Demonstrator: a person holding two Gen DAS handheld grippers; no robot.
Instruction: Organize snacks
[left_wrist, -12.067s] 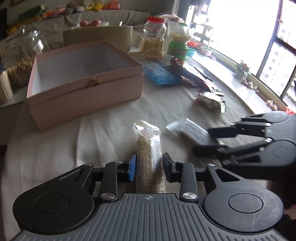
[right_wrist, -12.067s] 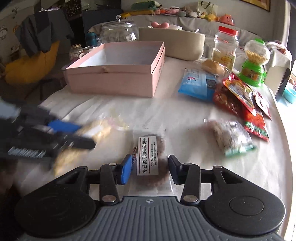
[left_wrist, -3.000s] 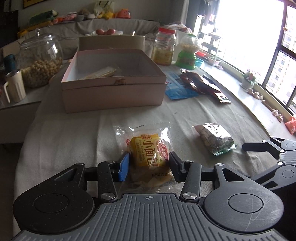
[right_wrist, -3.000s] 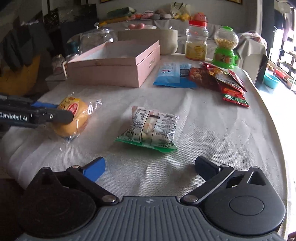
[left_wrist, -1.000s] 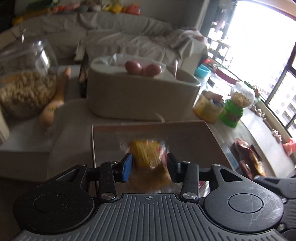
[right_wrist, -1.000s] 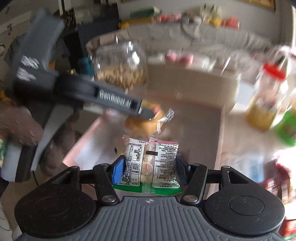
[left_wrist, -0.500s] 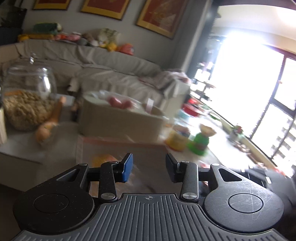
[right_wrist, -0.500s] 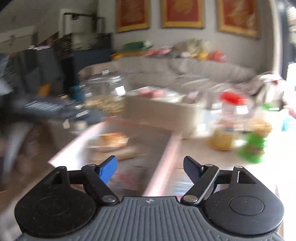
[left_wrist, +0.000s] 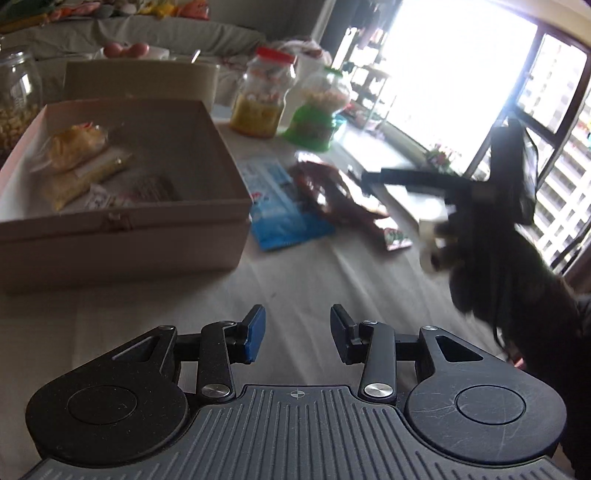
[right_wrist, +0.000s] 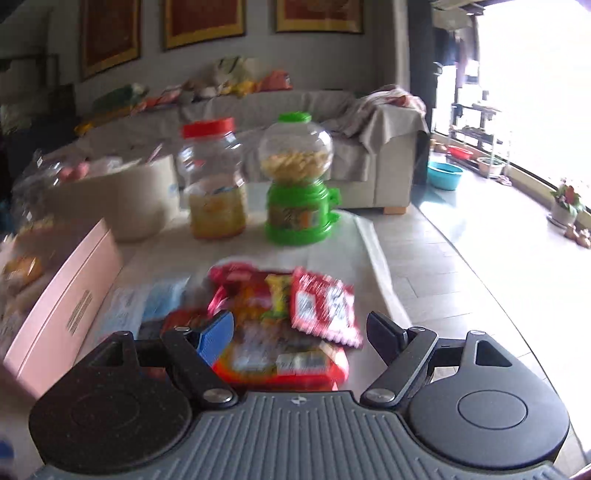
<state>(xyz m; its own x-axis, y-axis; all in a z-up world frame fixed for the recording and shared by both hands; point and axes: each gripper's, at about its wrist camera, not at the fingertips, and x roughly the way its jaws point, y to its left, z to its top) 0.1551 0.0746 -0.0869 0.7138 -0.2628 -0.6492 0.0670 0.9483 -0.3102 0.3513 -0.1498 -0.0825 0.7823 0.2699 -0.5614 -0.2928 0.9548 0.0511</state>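
Left gripper (left_wrist: 295, 334) nearest, jaws apart at medium width and closing a little, nothing between, bare tablecloth (left_wrist: 288, 280) below. Right gripper (right_wrist: 300, 334) jaws wide, empty, hovering over red snack packets (right_wrist: 291, 325). Pink box (left_wrist: 122, 236) at 10 o'clock in left view, holding yellow bun packet (left_wrist: 72, 146), long cracker pack (left_wrist: 83, 179) and dark biscuit pack (left_wrist: 147, 188). Blue packet (left_wrist: 284, 218) just beside box at 12 o'clock, touching red packets at 1. Person's hand (left_wrist: 480, 236) at 2 o'clock, blurred. Farther: red-lid jar (right_wrist: 214, 184), green dispenser (right_wrist: 297, 184) side by side at 12.
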